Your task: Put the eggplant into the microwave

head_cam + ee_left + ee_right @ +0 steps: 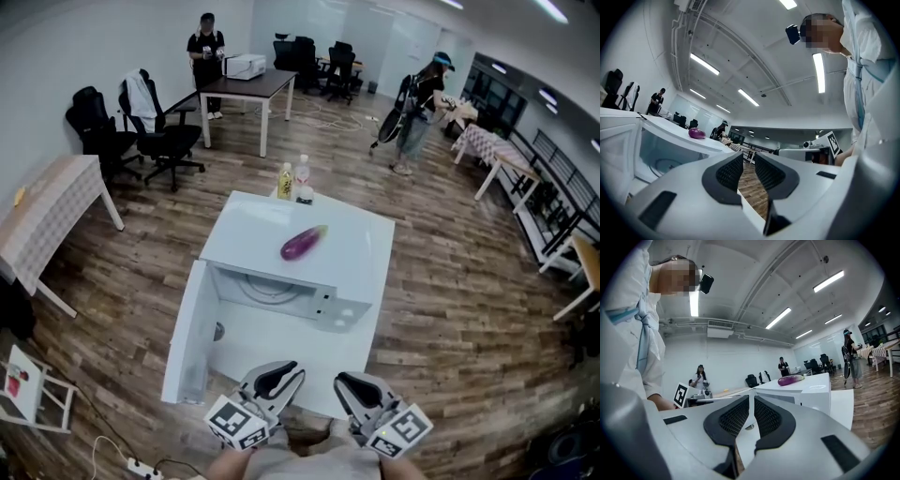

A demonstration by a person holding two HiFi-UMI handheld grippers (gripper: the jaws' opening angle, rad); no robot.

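A purple eggplant (304,243) lies on top of the white microwave (246,225), towards its right side. The microwave's door (187,337) is swung open to the left, and the round turntable (267,287) shows inside. Both grippers hang low in the head view, close to the person's body and well short of the microwave. My left gripper (286,372) (749,157) is open with a clear gap and nothing between the pads. My right gripper (352,380) (752,398) has its pads nearly together and holds nothing. The eggplant (696,133) (790,379) is far off in both gripper views.
Bottles (292,178) stand just behind the microwave. Office chairs (159,136) and a dark desk (246,89) are at the back left, a cloth-covered table (47,216) at the left. A person (417,108) stands at the back right. A power strip (141,466) lies on the wooden floor.
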